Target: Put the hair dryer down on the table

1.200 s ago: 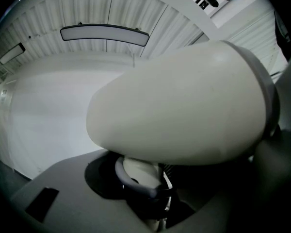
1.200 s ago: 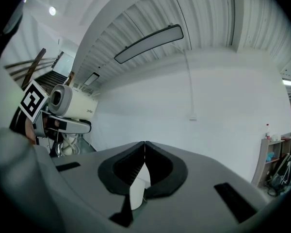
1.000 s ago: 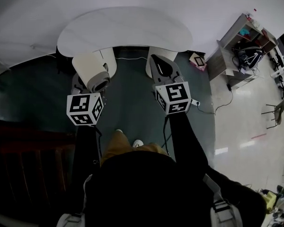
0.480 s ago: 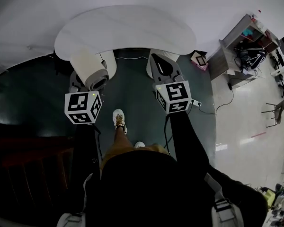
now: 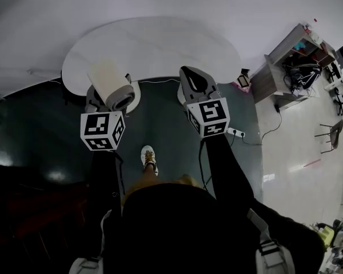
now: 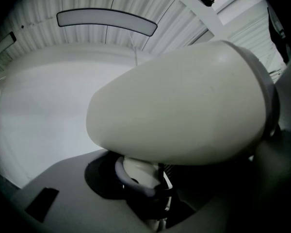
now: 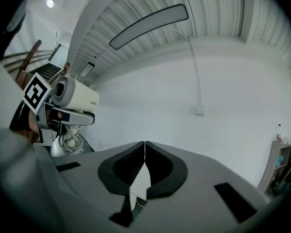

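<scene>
A cream hair dryer (image 5: pixel 111 84) is held by its handle (image 6: pixel 141 172) in my left gripper (image 5: pixel 107 97), which is shut on it. The barrel fills the left gripper view (image 6: pixel 184 106) and hides the fingertips. It hangs in the air at the near edge of the white oval table (image 5: pixel 154 44). My right gripper (image 5: pixel 190 76) is shut and empty, its jaws (image 7: pixel 144 144) meeting at the tips, also at the table's near edge. The right gripper view shows the hair dryer (image 7: pixel 77 96) off to its left.
The dark floor (image 5: pixel 160 124) lies below the grippers, with the person's shoe (image 5: pixel 150 157) on it. A power strip (image 5: pixel 236 133) and a cable lie to the right. A cluttered shelf unit (image 5: pixel 290 56) and a chair (image 5: pixel 331 136) stand far right.
The person has stepped forward: the table has drawn nearer and both grippers now reach its near edge. The shoe has shifted. Both grippers keep their state.
</scene>
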### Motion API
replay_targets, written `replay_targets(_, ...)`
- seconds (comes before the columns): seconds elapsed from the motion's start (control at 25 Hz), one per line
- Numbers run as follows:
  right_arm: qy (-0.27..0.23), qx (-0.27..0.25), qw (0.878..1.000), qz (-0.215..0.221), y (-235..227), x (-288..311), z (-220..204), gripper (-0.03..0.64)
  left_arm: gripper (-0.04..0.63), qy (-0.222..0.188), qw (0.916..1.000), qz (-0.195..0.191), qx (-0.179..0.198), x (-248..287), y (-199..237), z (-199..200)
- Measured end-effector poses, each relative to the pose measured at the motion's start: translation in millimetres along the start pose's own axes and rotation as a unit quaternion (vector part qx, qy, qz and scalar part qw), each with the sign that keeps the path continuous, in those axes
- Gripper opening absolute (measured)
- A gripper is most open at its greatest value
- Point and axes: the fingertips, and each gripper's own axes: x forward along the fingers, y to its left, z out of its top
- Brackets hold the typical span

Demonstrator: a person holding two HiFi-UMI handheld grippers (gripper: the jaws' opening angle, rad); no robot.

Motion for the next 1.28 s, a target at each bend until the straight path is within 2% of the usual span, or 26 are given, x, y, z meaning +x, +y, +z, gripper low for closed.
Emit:
replay_targets(0.6,0.006,-0.007,0.999,-0.032,-11.0,124.2,6.9,0.028,0.218,0.006,0.9992,-0.038,-0.008,92.0,91.4,-11.7)
replay_targets(0.96,0.015,-0.006,0.998,-0.055,-14.8,145.0,6.2,0.027,0.218,-0.001,0.9987,-0.049,-0.014,106.6,118.1,-13.0)
replay_targets(1.28,0.019,-0.003,0.999,-0.048,-22.1,167.0,5.9,0.028,0.218,0.007,0.9986,-0.05,-0.016,123.7,125.7,-16.4)
